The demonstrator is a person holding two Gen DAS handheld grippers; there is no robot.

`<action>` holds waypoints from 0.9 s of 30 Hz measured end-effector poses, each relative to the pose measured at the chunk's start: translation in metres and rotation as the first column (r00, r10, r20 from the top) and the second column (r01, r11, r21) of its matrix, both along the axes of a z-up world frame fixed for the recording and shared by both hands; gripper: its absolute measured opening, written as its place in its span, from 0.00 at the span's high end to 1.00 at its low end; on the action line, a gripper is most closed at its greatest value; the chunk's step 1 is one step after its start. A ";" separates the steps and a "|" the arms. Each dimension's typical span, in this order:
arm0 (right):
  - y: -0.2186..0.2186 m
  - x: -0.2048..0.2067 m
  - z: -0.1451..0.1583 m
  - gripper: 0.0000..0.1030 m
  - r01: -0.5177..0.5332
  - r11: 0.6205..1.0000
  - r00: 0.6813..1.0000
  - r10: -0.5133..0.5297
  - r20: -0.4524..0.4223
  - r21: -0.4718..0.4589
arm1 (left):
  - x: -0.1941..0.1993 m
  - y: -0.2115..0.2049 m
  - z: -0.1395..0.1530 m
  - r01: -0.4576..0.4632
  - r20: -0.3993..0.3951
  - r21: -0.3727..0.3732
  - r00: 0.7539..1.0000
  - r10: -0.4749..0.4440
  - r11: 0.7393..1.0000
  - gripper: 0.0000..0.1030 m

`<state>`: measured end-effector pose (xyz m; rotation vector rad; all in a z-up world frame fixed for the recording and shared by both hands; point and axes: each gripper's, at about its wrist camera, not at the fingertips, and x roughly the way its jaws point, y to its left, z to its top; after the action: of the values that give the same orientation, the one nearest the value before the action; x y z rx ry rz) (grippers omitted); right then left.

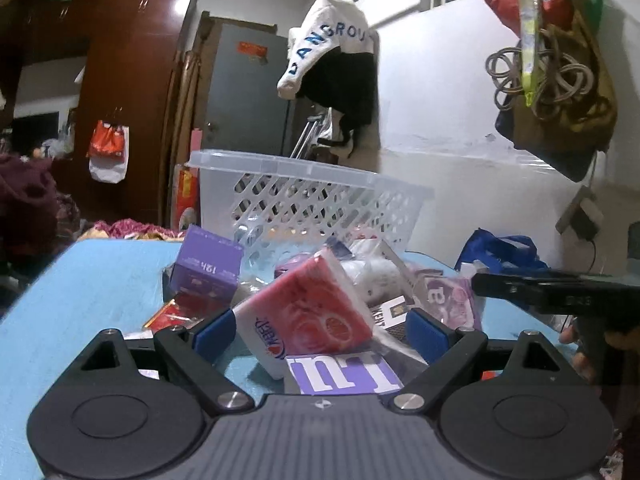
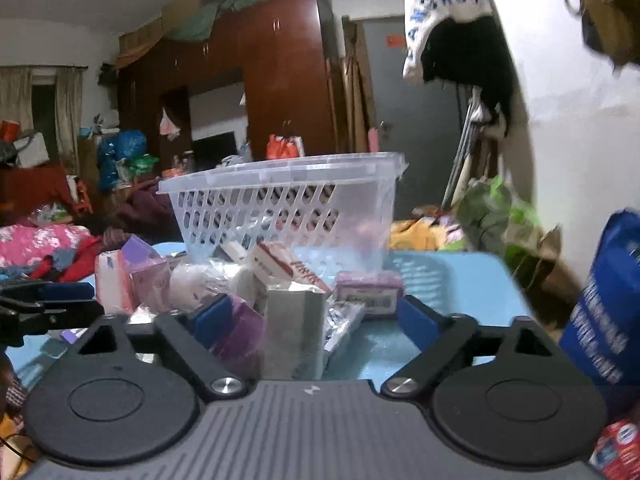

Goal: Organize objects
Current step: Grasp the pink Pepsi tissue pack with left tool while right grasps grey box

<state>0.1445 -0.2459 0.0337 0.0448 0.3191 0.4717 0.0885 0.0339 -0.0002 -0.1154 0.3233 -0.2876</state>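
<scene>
A clear plastic basket (image 1: 304, 192) stands at the back of a light blue table (image 1: 92, 300); it also shows in the right wrist view (image 2: 280, 196). A heap of small packs lies in front of it. My left gripper (image 1: 320, 334) is open, its blue pads either side of a pink tissue pack (image 1: 316, 316) without touching it. A purple box (image 1: 208, 264) stands to the left. My right gripper (image 2: 316, 322) is open over a grey carton (image 2: 294, 328) and a purple packet (image 2: 240, 336). The right gripper also shows at the right of the left wrist view (image 1: 560, 292).
A blue bag (image 2: 604, 320) stands at the table's right edge. A brown wardrobe (image 2: 280, 80) and a grey door (image 1: 248, 88) are behind. Clothes hang on the white wall (image 1: 336, 64). Piled clothes (image 2: 40, 244) lie to the left.
</scene>
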 end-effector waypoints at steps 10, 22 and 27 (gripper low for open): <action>0.003 -0.012 -0.014 0.46 -0.053 0.999 0.998 0.053 -0.035 -0.010 | 0.014 0.000 -0.003 -0.012 -0.032 -0.038 0.999 0.011 0.999 0.09; -0.006 -0.017 -0.020 0.61 -0.067 0.996 0.998 0.068 -0.017 0.053 | 0.018 0.005 -0.008 -0.035 -0.035 -0.098 0.999 0.032 0.995 0.29; -0.008 -0.018 -0.021 0.61 -0.069 0.995 0.998 0.069 -0.009 0.077 | 0.014 0.006 -0.009 -0.036 0.004 -0.111 0.999 0.037 0.993 0.41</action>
<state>0.1267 -0.2540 0.0122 0.1119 0.3147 0.5524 0.1025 0.0401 -0.0095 -0.2293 0.2988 -0.2696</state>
